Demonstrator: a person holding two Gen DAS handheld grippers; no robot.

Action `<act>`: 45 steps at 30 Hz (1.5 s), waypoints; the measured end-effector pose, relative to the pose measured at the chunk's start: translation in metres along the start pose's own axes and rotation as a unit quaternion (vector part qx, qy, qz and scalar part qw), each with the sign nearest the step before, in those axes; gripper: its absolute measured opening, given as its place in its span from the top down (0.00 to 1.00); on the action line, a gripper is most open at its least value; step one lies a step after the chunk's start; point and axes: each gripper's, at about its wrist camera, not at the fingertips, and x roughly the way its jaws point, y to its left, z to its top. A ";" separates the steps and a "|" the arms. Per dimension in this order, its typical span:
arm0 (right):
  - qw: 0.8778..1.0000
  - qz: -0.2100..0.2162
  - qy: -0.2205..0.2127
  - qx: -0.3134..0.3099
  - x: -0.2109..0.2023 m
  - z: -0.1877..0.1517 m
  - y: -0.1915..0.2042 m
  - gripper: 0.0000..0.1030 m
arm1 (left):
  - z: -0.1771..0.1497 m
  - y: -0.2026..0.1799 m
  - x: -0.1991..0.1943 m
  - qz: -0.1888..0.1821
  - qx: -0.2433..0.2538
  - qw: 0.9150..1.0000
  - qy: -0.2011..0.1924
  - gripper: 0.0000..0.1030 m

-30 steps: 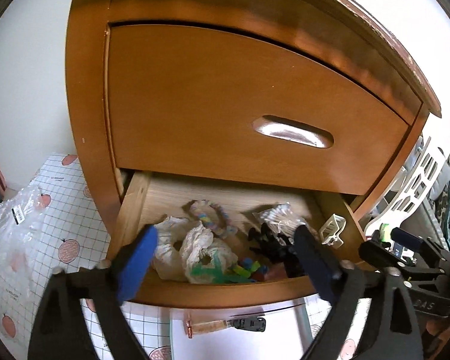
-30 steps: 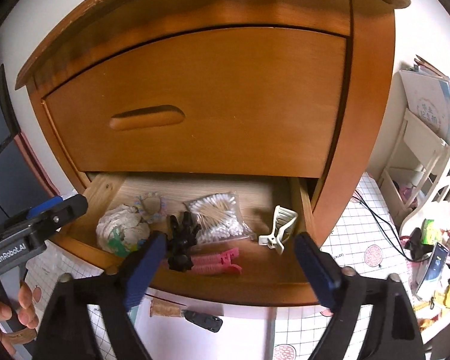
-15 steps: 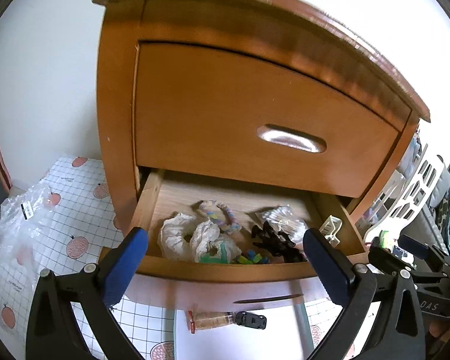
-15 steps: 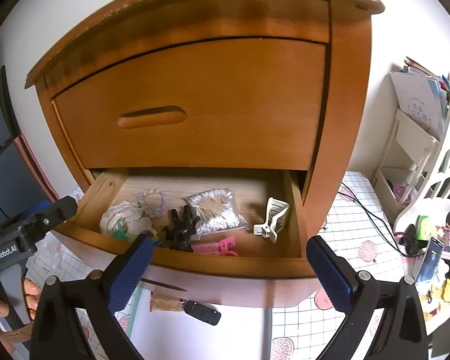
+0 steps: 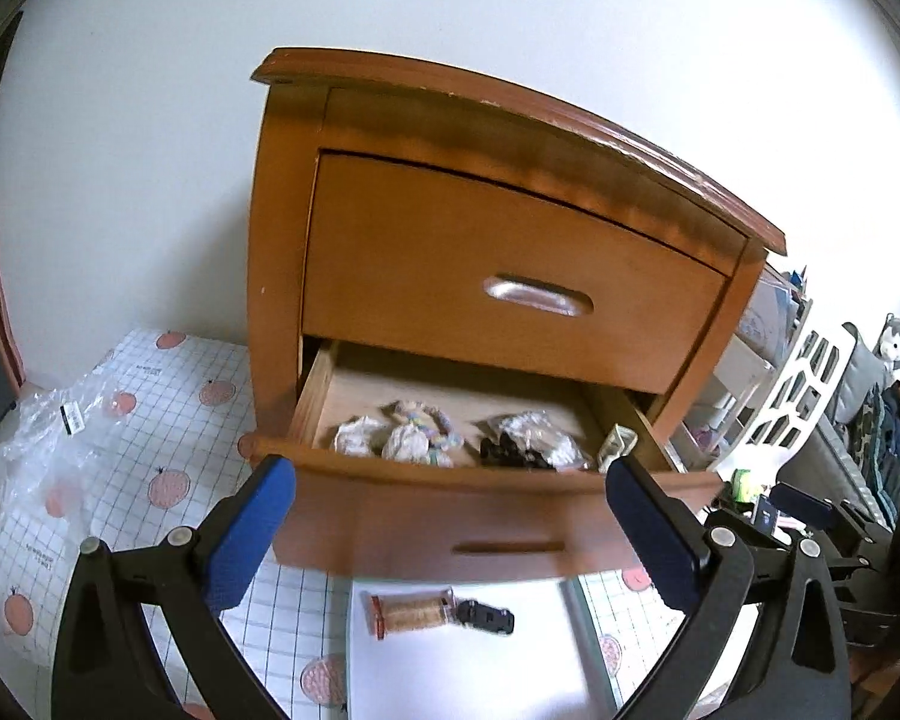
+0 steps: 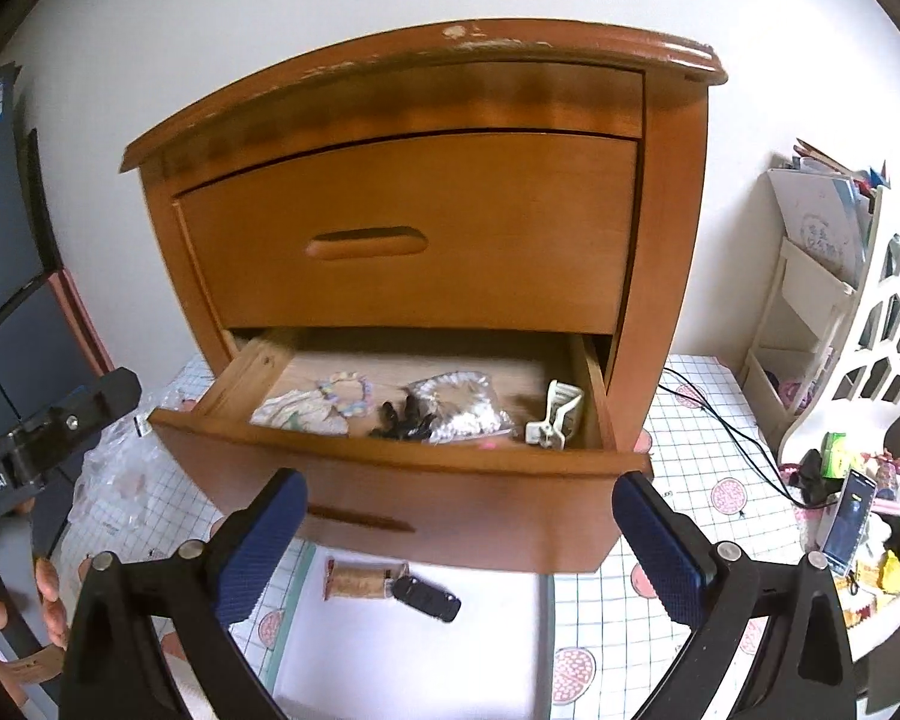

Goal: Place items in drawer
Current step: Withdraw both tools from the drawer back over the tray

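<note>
The wooden nightstand's lower drawer (image 5: 450,516) (image 6: 426,480) stands pulled out. Inside lie crumpled white bags (image 5: 384,438) (image 6: 294,411), a pastel bead bracelet (image 5: 432,417) (image 6: 345,390), a black claw clip (image 5: 507,450) (image 6: 402,417), a cotton-swab bag (image 5: 540,435) (image 6: 459,402) and a white clip (image 5: 618,441) (image 6: 555,414). My left gripper (image 5: 450,528) is open and empty in front of the drawer. My right gripper (image 6: 459,540) is open and empty too, back from the drawer front. On the floor below lie a cork-coloured tube (image 5: 411,612) (image 6: 360,581) and a black key fob (image 5: 486,615) (image 6: 426,595).
The upper drawer (image 5: 510,282) (image 6: 408,234) is shut. A clear plastic bag (image 5: 48,456) lies on the checked floor mat at left. White shelving (image 6: 810,300) and cluttered small items (image 6: 852,492) stand at right. A hand (image 6: 6,600) holds the left gripper's body (image 6: 48,438).
Both grippers have pulled back and up from the drawer, so the whole nightstand now shows. The drawer contents have not moved.
</note>
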 end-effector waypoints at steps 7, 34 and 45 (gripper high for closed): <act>1.000 0.000 0.001 -0.002 -0.018 -0.027 0.010 0.00 | -0.027 0.003 -0.014 0.011 -0.002 1.000 0.019 0.00; 0.991 0.004 0.130 0.027 0.130 -0.169 -0.001 0.00 | -0.183 0.046 0.140 0.052 -0.020 0.983 0.176 0.02; 0.986 0.014 0.164 -0.008 0.209 -0.177 0.006 0.01 | -0.187 0.074 0.177 0.073 -0.066 0.979 0.179 0.02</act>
